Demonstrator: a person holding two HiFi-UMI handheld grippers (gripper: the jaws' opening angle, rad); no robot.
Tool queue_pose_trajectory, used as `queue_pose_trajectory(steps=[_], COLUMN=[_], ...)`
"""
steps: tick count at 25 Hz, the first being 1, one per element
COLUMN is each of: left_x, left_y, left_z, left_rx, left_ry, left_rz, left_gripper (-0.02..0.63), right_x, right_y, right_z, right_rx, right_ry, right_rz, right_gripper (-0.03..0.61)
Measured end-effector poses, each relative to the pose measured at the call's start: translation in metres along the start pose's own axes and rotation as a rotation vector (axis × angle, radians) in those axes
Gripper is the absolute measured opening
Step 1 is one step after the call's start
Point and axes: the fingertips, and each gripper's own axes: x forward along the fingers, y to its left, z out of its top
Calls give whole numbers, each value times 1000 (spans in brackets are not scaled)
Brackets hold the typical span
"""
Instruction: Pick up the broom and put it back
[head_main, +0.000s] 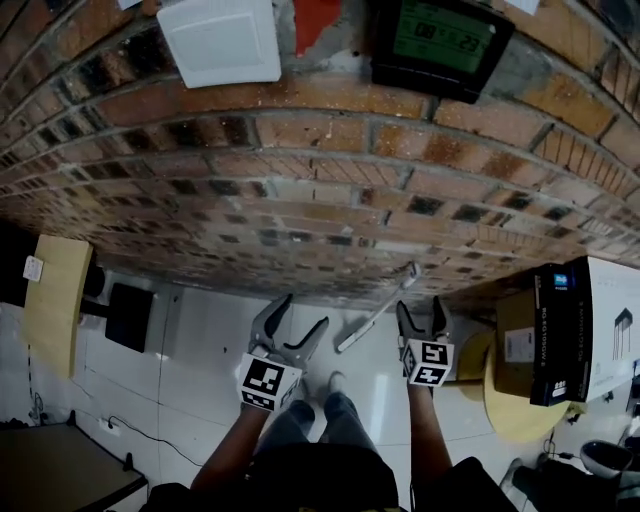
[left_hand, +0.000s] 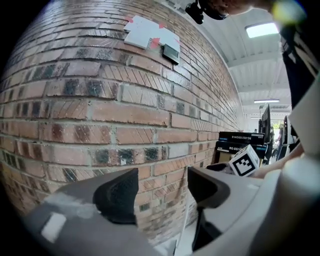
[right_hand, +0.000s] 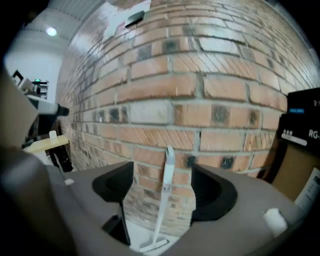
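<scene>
A white broom (head_main: 378, 312) leans against the brick wall (head_main: 330, 190), its head on the pale floor and its handle tip on the bricks. In the right gripper view the broom (right_hand: 166, 180) stands upright beyond the gap between the jaws, apart from both pads. My right gripper (head_main: 420, 308) is open and empty, held just right of the broom. My left gripper (head_main: 303, 315) is open and empty as well, just left of the broom's lower end. In the left gripper view my left gripper (left_hand: 162, 192) faces the bricks, with a thin white line low between the jaws.
Black-and-white boxes (head_main: 565, 330) sit on a round wooden table (head_main: 505, 415) at the right. A wooden tabletop (head_main: 55, 300) and a black box (head_main: 130, 315) stand at the left. A white panel (head_main: 222, 40) and a display (head_main: 440, 40) hang on the wall.
</scene>
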Motion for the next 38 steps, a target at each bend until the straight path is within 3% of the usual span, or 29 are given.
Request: queue_pose_trajectory(steps=[6, 9, 14, 17, 22, 28, 32, 38], left_x=[-41, -76, -132, -152, -172, -194, -208, -232], left_y=[16, 31, 53, 57, 50, 32, 9, -46], left_z=[47, 72, 108, 115, 111, 100, 96, 96], left_rx=[17, 18, 6, 15, 30, 36, 52, 81], left_ry=[-112, -168, -258, -275, -265, -265, -273, -288], left_rz=[77, 164, 322, 344, 331, 285, 245, 282], left_gripper=[308, 308, 308, 308, 308, 308, 308, 308], right_x=[-55, -78, -109, -127, -172, -190, -219, -257], right_y=[54, 85, 142, 170, 190, 194, 195, 186], right_z=[119, 167, 214, 222, 237, 199, 179, 151], right_rx=[49, 65, -60, -105, -235, -113, -46, -20], right_ry=[-251, -348, -468, -503, -609, -473, -466, -417], right_rz=[70, 101, 158, 171, 20, 45, 63, 149], right_gripper=[356, 356, 356, 356, 356, 356, 356, 356])
